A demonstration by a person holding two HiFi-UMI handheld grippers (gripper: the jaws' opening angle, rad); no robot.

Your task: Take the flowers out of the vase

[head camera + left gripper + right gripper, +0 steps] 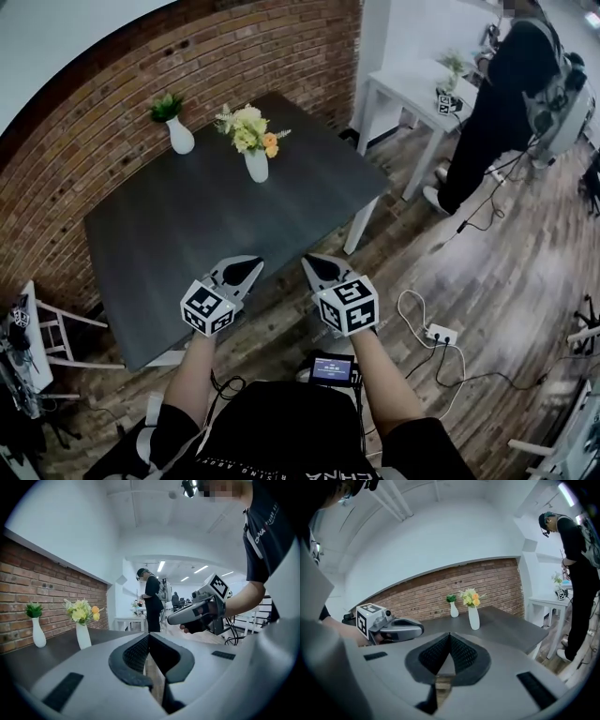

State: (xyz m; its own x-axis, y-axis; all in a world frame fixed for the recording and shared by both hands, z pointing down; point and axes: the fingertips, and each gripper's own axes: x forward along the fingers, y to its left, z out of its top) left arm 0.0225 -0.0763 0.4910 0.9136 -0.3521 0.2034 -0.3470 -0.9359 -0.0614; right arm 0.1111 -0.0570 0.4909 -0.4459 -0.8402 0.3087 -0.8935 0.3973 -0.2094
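Holding the left gripper (242, 272) and the right gripper (323, 269) out over the near edge of the desk (169, 253), jaws pressed together on both, nothing between them. Look for the flowers (249, 128) upright in a slim white vase (256, 167) toward the desk's far side, well apart from either gripper. Note a second vase (179, 138) with a green sprig beside it, nearer the brick wall (234, 56). Expect a light bunch: soft blooms, easily crushed, on thin stems probably stiff enough to lift together. Take hold on the stems just above the vase mouth, below the heads, and draw straight up. Treat the tall narrow vase as tippy and likely breakable; steady its body with the other gripper.
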